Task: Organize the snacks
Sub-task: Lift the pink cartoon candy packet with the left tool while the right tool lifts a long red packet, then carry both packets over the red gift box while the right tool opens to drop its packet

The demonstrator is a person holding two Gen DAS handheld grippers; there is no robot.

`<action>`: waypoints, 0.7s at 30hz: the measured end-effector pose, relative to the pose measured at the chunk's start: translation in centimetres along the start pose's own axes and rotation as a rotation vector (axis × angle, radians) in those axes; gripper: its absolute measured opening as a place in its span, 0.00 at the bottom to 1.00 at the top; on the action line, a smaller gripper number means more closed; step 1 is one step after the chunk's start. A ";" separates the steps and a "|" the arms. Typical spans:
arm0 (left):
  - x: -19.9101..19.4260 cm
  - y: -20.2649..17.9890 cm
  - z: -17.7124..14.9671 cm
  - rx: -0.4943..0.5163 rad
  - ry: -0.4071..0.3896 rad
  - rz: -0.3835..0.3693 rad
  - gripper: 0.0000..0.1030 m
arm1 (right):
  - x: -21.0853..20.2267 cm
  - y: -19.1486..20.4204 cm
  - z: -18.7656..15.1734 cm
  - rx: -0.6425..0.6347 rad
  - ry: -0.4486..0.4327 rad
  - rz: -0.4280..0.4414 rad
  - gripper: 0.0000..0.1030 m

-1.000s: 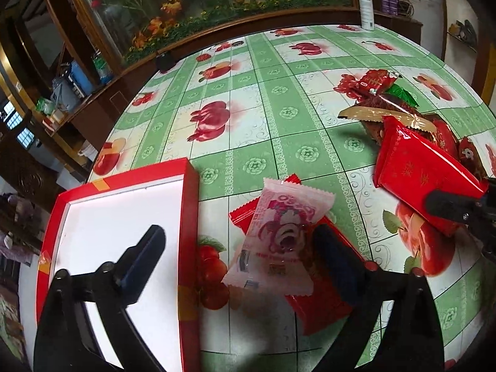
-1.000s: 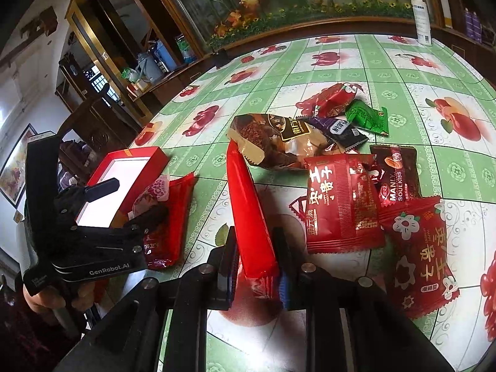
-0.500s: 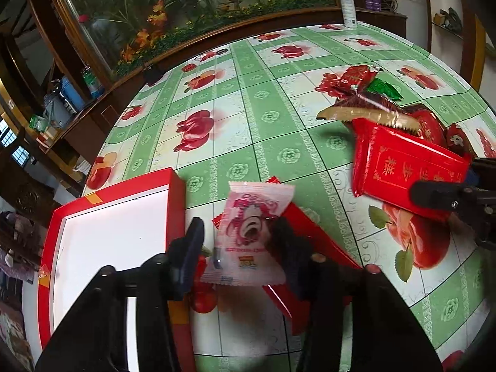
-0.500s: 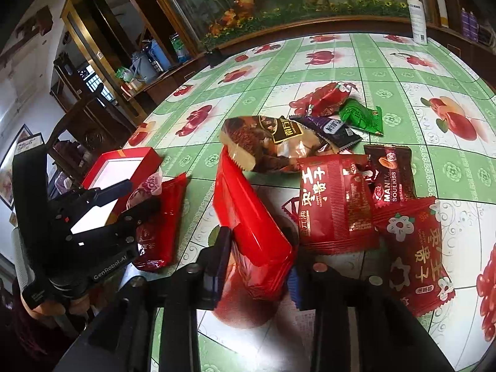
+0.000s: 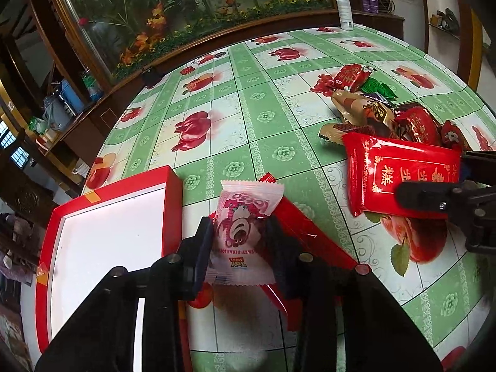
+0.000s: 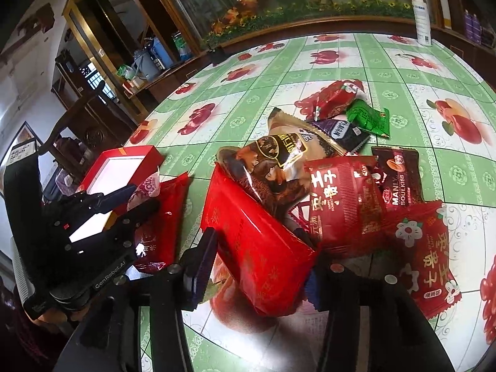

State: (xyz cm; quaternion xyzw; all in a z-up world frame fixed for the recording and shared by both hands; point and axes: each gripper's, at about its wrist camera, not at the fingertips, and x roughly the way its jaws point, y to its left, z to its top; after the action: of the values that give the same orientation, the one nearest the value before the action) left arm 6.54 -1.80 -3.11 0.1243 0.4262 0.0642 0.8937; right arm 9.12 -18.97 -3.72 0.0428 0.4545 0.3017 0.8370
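One red box (image 5: 105, 226) with a white inside sits at about 8 o'clock in the left wrist view, open side up, on the green tablecloth (image 5: 248, 117) printed with fruit. Just to its right the left gripper (image 5: 240, 238) is clamped on one pink packet (image 5: 245, 232) printed with a bear face, "LOTSO" and "TOY STORY", both fingers pressed on its sides. Under it, at 6 o'clock, lies one flat red packet (image 5: 307, 235), touching the box's edge.

Further right, at 3 o'clock, the right gripper (image 6: 263, 257) pinches one large red pouch (image 5: 400, 176) with gold Chinese characters, tilted clear of the cloth. Behind it, toward 1 o'clock, is the snack pile (image 5: 381, 111).

The right wrist view separates that pile, which the left view crowds together: six packets. Left to right they are one brown-and-gold bag (image 6: 279, 161), one red sachet (image 6: 334, 96) at 12 o'clock, one purple sachet (image 6: 344, 133), one red packet with large characters (image 6: 341, 204), one green sachet (image 6: 369, 117) and one dark packet reading "MANLY SOUL KISS" (image 6: 400, 176). A seventh, a red flowered packet (image 6: 427, 257), lies at 3 o'clock. This view alone shows "GenRobot.AI" on the left gripper's body, at 8 o'clock.

One white spray bottle (image 5: 344, 9) stands at the table's far edge, its label too small to read.
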 end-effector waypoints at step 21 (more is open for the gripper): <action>-2.1 3.3 -3.6 -0.161 0.006 -0.160 0.24 | -0.9 1.3 -0.6 0.044 -0.024 0.299 0.14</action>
State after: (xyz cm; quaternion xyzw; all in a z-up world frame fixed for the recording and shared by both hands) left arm 2.38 1.53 -2.82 0.0172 0.4309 0.0271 0.9018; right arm 7.68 -18.51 -2.96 0.1319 0.4394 0.4124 0.7870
